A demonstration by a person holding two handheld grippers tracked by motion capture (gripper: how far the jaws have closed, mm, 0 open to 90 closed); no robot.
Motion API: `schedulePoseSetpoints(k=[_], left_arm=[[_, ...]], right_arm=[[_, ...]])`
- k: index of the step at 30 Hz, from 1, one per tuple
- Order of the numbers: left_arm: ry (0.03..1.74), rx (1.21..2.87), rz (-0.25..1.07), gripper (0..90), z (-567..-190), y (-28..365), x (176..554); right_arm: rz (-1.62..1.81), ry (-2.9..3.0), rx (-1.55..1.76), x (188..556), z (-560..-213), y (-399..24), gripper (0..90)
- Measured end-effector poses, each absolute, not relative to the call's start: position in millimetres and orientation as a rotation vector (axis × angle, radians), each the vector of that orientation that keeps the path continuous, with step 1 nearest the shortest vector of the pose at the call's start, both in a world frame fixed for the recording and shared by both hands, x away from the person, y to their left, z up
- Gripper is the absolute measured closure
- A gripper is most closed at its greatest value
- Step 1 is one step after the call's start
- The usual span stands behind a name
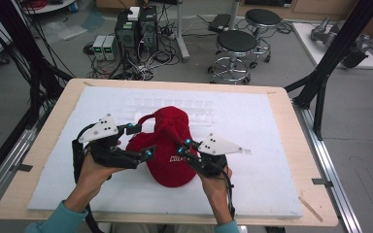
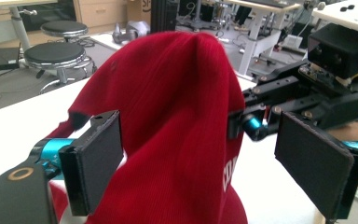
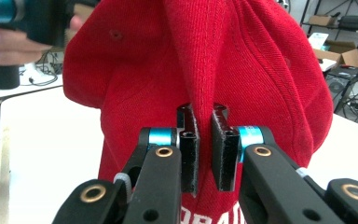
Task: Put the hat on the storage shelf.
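White mat (image 1: 272, 184): red cap (image 1: 170, 160) pinched by right tongs (image 1: 187, 145).

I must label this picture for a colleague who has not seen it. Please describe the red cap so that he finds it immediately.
Find the wooden table covered by a white sheet. Near its middle, between two black hand-held grippers, lies the red cap. It is the only red fabric item there, with white letters on its front, and the right hand-held gripper pinches a fold of it upward.

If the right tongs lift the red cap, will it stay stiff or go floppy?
Probably floppy: the red cap already folds into a ridge where the right tongs pinch it. It looks light, being soft knit-like cloth. Slipping seems unlikely, since the pads grip a thick fold.
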State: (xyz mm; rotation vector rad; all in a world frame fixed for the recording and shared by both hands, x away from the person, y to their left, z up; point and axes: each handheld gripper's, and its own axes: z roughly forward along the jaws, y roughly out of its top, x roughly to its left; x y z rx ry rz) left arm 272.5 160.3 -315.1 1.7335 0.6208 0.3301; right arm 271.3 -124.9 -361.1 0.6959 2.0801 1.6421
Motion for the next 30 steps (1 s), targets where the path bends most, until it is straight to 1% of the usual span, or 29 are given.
schedulePoseSetpoints(k=[7, 12, 19, 24, 28, 30], left_arm=[[0.664, 1.726, 0.353, 16.1, -323.5, 177.7, 264.3], [0.693, 1.749, 0.332, 16.5, -342.0, 188.2, 254.5], [0.738, 1.743, 0.303, 16.6, -358.9, 189.3, 249.0], [0.760, 1.743, 0.255, 17.2, -375.7, 186.9, 246.1], [0.757, 1.743, 0.227, 19.5, -381.4, 181.1, 247.5], [0.735, 1.733, 0.205, 24.4, -383.1, 177.8, 248.6]], right_arm=[[1.646, 2.061, 0.705, 271.7, -355.9, -131.3, 83.5], [1.666, 2.036, 0.709, 271.3, -350.1, -134.2, 83.4], [1.677, 2.024, 0.695, 270.9, -343.2, -133.3, 83.5], [1.698, 2.002, 0.703, 270.0, -336.8, -135.9, 83.5], [1.714, 1.986, 0.693, 268.6, -331.8, -137.3, 83.5], [1.722, 1.979, 0.691, 268.1, -329.9, -137.7, 83.4]])
